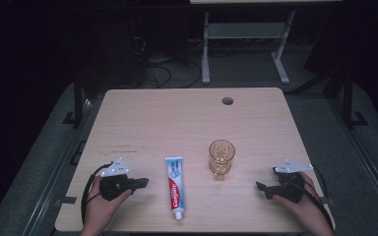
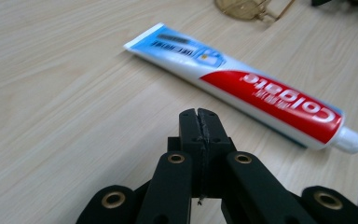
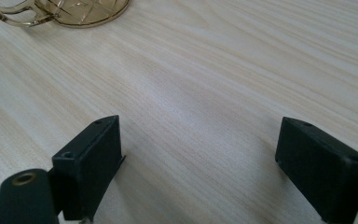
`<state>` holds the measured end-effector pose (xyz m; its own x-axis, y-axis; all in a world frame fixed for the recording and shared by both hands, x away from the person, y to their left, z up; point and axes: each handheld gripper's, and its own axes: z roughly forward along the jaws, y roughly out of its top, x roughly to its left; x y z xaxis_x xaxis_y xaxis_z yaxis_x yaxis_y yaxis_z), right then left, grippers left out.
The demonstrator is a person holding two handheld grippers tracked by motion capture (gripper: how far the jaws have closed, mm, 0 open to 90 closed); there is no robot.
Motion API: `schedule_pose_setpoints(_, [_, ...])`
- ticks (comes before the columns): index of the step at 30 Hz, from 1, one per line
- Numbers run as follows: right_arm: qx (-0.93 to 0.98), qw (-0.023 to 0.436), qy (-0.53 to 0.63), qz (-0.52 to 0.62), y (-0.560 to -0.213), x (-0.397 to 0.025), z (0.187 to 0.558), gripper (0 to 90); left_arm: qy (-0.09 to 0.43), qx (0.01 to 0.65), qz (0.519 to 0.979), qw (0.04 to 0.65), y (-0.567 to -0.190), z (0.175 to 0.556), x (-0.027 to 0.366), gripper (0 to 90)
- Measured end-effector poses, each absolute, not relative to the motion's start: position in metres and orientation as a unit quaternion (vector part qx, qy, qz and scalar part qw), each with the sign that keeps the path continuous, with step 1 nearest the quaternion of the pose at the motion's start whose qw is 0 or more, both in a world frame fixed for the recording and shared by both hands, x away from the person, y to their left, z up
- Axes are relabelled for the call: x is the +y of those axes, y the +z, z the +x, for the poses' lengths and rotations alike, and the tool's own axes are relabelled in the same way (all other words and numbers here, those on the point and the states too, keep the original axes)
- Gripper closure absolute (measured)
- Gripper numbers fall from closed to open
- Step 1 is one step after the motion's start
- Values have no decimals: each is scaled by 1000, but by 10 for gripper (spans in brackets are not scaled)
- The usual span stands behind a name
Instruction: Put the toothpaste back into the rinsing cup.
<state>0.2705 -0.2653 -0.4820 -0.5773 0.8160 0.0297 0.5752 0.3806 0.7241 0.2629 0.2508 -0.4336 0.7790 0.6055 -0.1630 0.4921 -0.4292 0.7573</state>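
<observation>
**On the desk: a tube, a glass, and two tools at rest**

Across the middle of the high view we see a pale wood-grain desk (image 1: 187,118), rectangular with rounded corners and a round cable hole (image 1: 227,101) near its far edge. Around it lies a dark floor, and beyond the far edge stands a white metal frame (image 1: 246,44) with cables on the floor beside it.

Next in size come our two hands, which enter from the near edge. Our left hand (image 1: 101,204) holds the left tool (image 1: 140,183) near the near left corner of the desk, pointing toward the centre. In the left gripper view its two black jaws are pressed together with nothing between them, so we call it clenched and empty. Our right hand (image 1: 302,201) holds the right tool (image 1: 262,188) near the near right corner, also pointing inward. In the right gripper view its jaws stand wide apart over bare wood, so it is released. Each tool carries a grey three-cornered plate on top.

Between the two tools, a toothpaste tube (image 1: 175,186) lies flat on the desk, white, blue and red, with its white cap toward the near edge and its flat crimped end toward the far side. It lies just beside the left tool's tip but apart from it.

Right of the tube and a little farther back stands an amber glass cup (image 1: 221,156), upright, with a cut pattern; we make out a handle at its base in the gripper views. It sits well apart from the right tool.
</observation>
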Motion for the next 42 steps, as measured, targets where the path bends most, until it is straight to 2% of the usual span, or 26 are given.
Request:
schedule_pose_setpoints(21, [814, 169, 356, 427, -482, -265, 271, 135, 28, 276, 853, 442, -425, 265, 198, 900])
schedule_pose_setpoints(42, [814, 169, 357, 427, -482, -265, 270, 135, 5, 235, 871, 432, -431, 266, 156, 900])
